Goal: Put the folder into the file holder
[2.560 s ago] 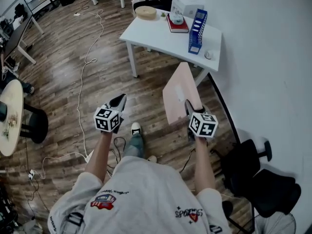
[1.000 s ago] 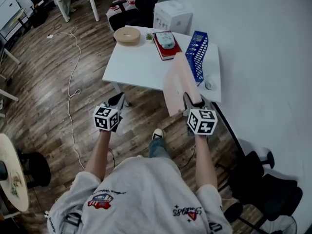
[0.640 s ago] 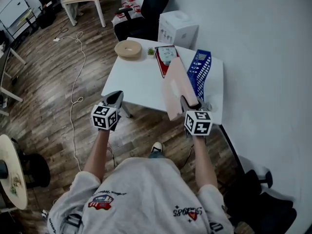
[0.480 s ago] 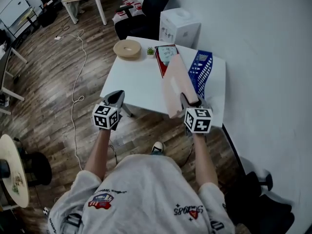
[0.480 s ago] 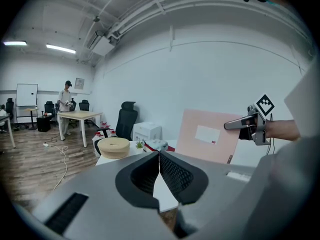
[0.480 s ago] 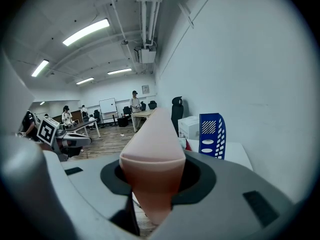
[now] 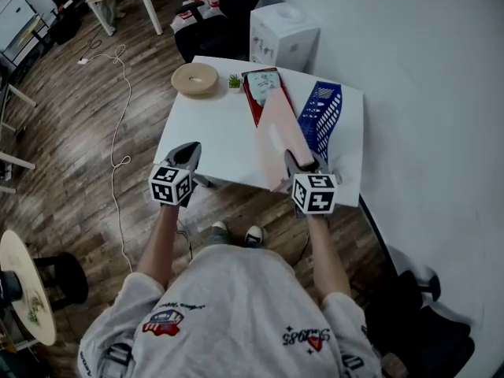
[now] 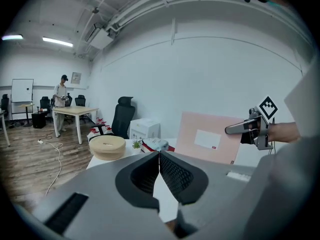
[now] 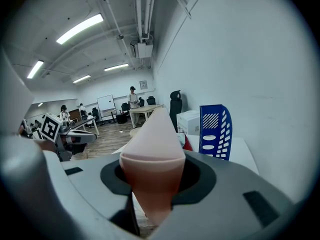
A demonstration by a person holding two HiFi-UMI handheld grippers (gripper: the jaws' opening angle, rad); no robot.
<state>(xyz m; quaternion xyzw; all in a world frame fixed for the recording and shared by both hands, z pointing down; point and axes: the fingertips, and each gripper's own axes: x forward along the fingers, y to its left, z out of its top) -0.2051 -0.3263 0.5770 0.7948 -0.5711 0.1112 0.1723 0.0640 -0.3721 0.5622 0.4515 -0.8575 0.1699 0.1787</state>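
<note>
White table [image 7: 213, 136] by wall: blue file holder [image 7: 321, 116] upright at right side. My right gripper [image 7: 293, 162] clamps pink folder [image 7: 276, 132] over table, just beside holder, outside it. My left gripper [image 7: 187, 154]: jaws pressed together.

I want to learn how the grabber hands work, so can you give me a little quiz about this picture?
1. True or false: the left gripper has its fingers shut together with nothing between them.
2. What do the right gripper's fingers hold? A) a spoon B) the pink folder C) a ball
3. Fill in the missing word: the blue file holder stands on the white ____, and the folder is not inside it yet.

Key: 1 true; 2 B; 3 table.
</note>
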